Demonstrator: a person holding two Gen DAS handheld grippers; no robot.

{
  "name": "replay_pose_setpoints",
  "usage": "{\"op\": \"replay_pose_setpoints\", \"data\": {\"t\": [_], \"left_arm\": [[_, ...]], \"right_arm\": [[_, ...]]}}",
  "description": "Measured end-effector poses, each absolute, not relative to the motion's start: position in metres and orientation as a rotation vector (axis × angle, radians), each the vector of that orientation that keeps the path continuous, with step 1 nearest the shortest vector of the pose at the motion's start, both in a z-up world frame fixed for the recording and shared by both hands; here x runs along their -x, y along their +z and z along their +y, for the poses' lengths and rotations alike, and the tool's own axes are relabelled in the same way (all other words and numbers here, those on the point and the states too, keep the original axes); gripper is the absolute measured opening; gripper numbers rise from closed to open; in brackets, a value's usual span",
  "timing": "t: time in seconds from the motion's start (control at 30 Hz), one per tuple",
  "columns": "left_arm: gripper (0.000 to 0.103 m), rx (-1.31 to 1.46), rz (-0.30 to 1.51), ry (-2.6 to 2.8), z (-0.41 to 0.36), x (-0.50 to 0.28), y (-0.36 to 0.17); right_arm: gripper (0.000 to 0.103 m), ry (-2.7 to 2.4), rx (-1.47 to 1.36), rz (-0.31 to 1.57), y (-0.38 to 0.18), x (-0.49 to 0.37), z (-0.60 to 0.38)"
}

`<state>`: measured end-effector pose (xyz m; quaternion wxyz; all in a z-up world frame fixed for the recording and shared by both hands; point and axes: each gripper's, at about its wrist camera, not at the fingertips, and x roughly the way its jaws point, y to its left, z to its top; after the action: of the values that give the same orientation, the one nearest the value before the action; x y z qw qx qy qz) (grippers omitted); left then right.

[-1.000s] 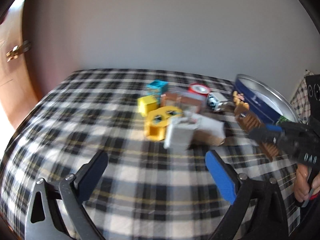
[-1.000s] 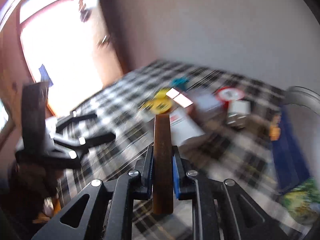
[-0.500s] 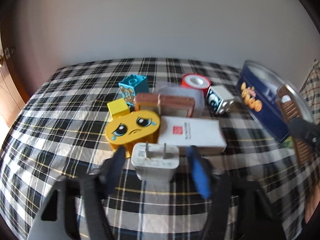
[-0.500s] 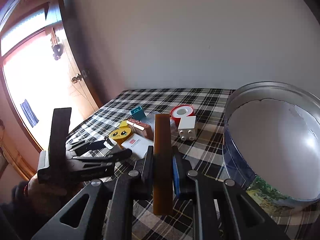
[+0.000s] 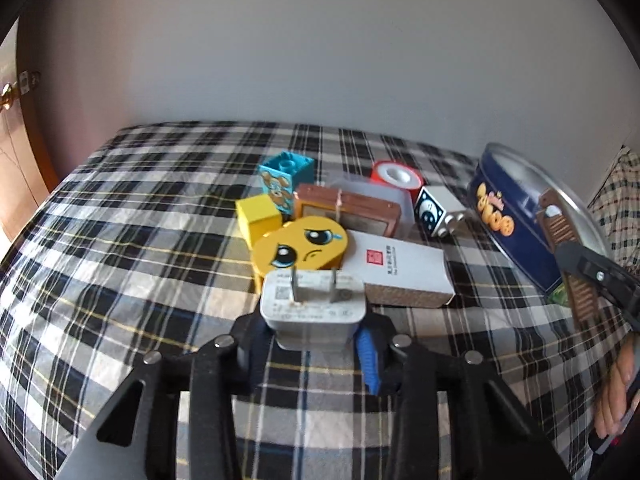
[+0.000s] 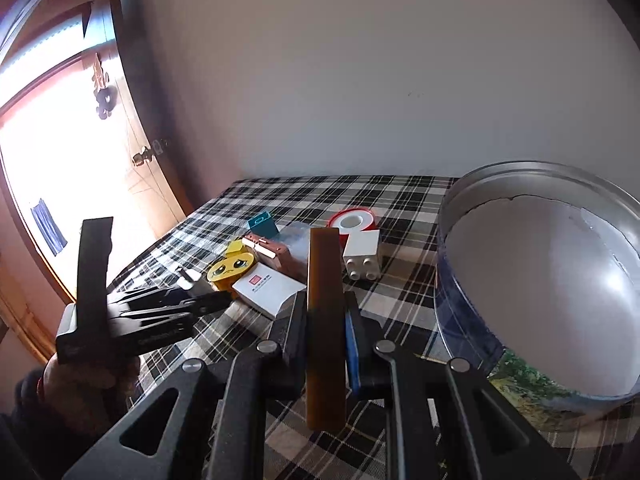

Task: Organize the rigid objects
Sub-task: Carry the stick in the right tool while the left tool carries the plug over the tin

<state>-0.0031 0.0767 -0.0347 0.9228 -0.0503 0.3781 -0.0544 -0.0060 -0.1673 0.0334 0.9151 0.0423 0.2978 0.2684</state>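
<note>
Left gripper just closed around charger

You have a black-and-white plaid cloth spread over the whole surface, lightly wrinkled, running to its far edge where it meets a plain pale wall. Beyond the left edge you see a brown wooden door with a brass handle, and bright daylight floods in past it. A small dark ornament hangs on the door frame. Past the right edge, another piece of checked fabric shows.
</note>
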Motion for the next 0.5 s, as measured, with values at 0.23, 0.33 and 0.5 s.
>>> {"op": "replay_pose_setpoints", "data": {"t": [0.23,0.33,0.5], "left_arm": [[0.037,0.15,0.719,-0.109,0.087,0.017,-0.023],[0.037,0.145,0.689,-0.112,0.081,0.02,-0.014],[0.025,0.124,0.601,-0.144,0.058,0.028,0.013]], "right_arm": [[0.018,0.537,-0.079,0.572,0.038,0.013,-0.169],[0.018,0.549,-0.096,0.546,0.043,0.015,-0.173],[0.018,0.568,-0.125,0.513,0.05,0.018,-0.181]]}}
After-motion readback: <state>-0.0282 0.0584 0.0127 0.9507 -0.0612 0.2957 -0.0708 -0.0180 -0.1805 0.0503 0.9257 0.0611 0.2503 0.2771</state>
